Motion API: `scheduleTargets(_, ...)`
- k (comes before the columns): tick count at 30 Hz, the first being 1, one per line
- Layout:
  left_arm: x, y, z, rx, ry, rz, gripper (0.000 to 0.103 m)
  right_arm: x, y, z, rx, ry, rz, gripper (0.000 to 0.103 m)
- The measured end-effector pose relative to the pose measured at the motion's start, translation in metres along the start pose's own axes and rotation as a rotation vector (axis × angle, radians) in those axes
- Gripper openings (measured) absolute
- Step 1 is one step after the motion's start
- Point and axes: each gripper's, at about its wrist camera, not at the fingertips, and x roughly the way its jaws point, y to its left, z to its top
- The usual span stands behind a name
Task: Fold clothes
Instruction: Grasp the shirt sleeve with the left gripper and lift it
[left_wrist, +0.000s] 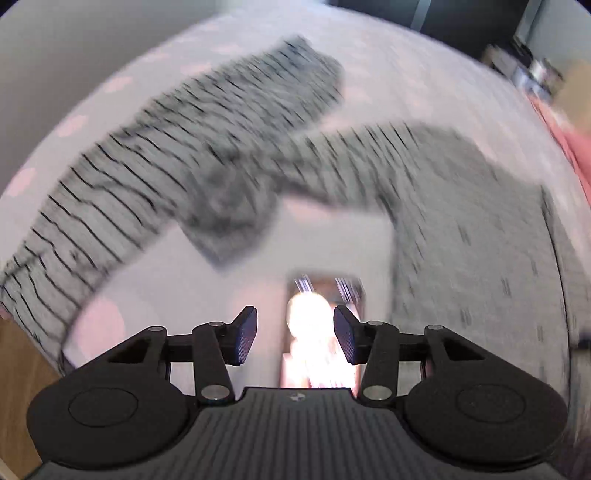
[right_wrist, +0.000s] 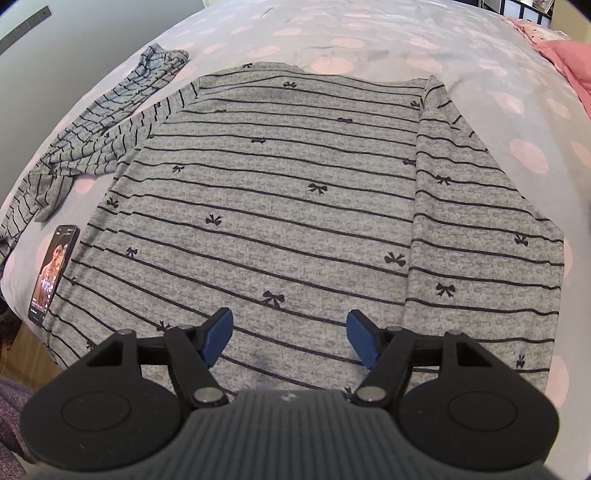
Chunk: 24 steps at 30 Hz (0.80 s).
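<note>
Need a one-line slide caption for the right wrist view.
Open right gripper above a grey striped top spread on a dotted bedspread, phone beside it.

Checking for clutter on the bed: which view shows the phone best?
The right wrist view: the phone lies sharp, screen lit, beside the grey striped top's left edge. The left wrist view is motion-blurred and shows only a bright smear there.

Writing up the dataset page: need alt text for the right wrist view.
A grey striped top with small black bows lies flat on a pink-dotted bedcover, its right side folded inward and its left sleeve stretched out. The open right gripper hovers near its hem; a lit phone lies alongside.
</note>
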Motion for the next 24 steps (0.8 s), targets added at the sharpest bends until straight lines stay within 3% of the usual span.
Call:
scheduleTargets(6,0.036,0.029,0.052,-0.240,-0.121,0.015,0.054,0.012,0.005,0.006,-0.021,0.023,-0.005,0.072)
scheduleTargets(9,0.063,0.035,0.062,-0.311,-0.110,0.020,0.057,0.018,0.008,0.010,-0.031,0.034,-0.006,0.072)
scheduleTargets(13,0.093,0.038,0.070,-0.325,-0.085,0.090,0.056,0.026,0.010,0.015,-0.037,0.047,-0.003,0.073)
scheduleTargets(15,0.100,0.040,0.072,-0.318,-0.085,0.123,0.048,0.029,0.011,0.017,-0.040,0.051,-0.002,0.073)
scheduleTargets(17,0.101,0.044,0.071,-0.318,-0.091,0.127,0.027,0.031,0.012,0.019,-0.049,0.054,-0.002,0.073)
scheduleTargets(20,0.093,0.046,0.072,-0.312,-0.111,0.126,0.008,0.033,0.014,0.019,-0.068,0.057,0.000,0.073)
scheduleTargets(24,0.053,0.040,0.075,-0.273,-0.255,0.127,0.005,0.031,0.015,0.020,-0.086,0.048,0.001,0.074)
